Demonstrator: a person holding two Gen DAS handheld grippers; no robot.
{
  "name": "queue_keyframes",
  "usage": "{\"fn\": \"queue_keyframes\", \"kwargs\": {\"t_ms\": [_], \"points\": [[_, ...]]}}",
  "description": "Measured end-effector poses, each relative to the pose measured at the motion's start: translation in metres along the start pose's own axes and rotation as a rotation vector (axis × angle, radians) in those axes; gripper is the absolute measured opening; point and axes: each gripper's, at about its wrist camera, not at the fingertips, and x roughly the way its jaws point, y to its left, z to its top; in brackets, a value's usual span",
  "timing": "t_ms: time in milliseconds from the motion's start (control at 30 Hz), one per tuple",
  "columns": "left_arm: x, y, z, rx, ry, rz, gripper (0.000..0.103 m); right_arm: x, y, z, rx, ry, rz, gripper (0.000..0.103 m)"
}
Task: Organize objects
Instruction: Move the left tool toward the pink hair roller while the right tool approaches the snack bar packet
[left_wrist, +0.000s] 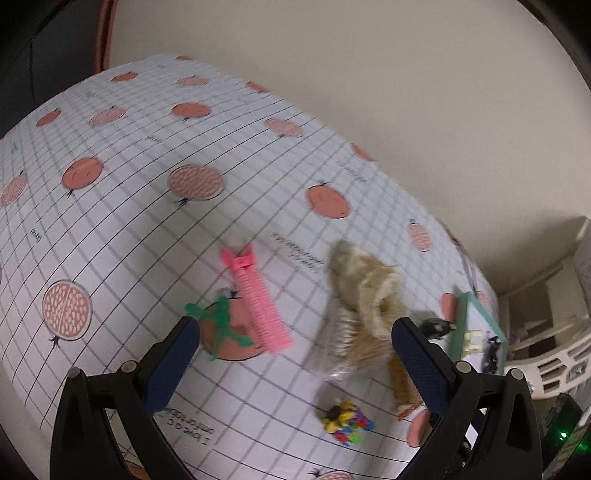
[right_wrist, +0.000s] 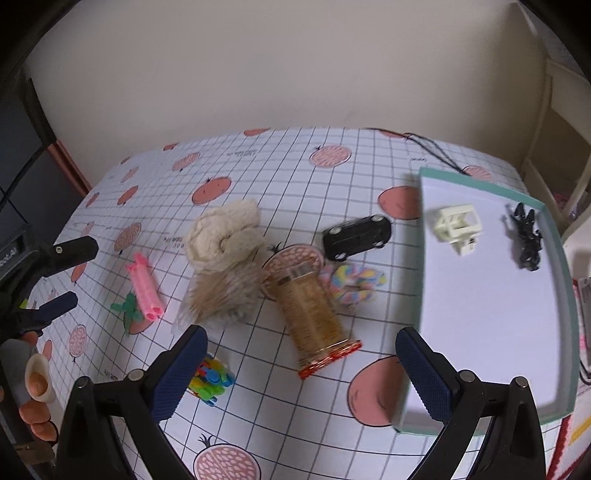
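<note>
Desk (right_wrist: 295, 424), covered in a grid-and-fruit print cloth; loose items listed left to right as the right wrist view shows them. Left tool (right_wrist: 62, 275): at the far left edge, fingers spread, nothing between them, held low beside the pink piece, probably to start on that end of the clutter. Green flat cut-out (right_wrist: 127, 308): lying on the cloth, touching the pink comb-like clip (right_wrist: 146, 290), which lies flat just right of it. Cream knitted cloth (right_wrist: 225, 232): bunched, resting against the clear bag of pale sticks (right_wrist: 221, 295) in front of it (contents too blurred to name). Small multicoloured plastic pieces (right_wrist: 210, 378): a heap nearest the camera, partly behind the right tool's left finger. Amber clear cylinder with red end (right_wrist: 314, 317): lying on its side, so liable to roll when nudged. Pastel swirl item (right_wrist: 354, 282): just right of the cylinder, touching or nearly so. Black toy car (right_wrist: 356, 236): behind it, on its wheels. Shallow teal-rimmed tray (right_wrist: 570, 295): at the right, evidently the collecting place, since a cream block-frame toy (right_wrist: 458, 225) and a black figure (right_wrist: 526, 236) already lie inside, well apart. Right tool (right_wrist: 301, 373): spread wide, gripping nothing, poised over the cylinder. Most of the sorting appears undone.
</note>
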Motion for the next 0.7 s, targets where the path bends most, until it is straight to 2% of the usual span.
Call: {"fn": "queue_keyframes", "kwargs": {"t_ms": [100, 233, 467, 700], "points": [[0.014, 0.009, -0.003, -0.02, 0.026, 0.04, 0.103, 0.008, 0.0, -0.003, -0.012, 0.017, -0.016, 0.103], [0.03, 0.017, -0.007, -0.04, 0.049, 0.056, 0.103, 0.02, -0.008, -0.004, 0.01, 0.043, -0.02, 0.103], [0.046, 0.021, -0.008, -0.018, 0.027, 0.091, 0.102, 0.035, -0.013, -0.006, 0.027, 0.068, -0.006, 0.103], [0.057, 0.022, -0.004, -0.008, 0.016, 0.102, 0.097, 0.045, -0.013, -0.005, 0.018, 0.065, 0.0, 0.103]]}}
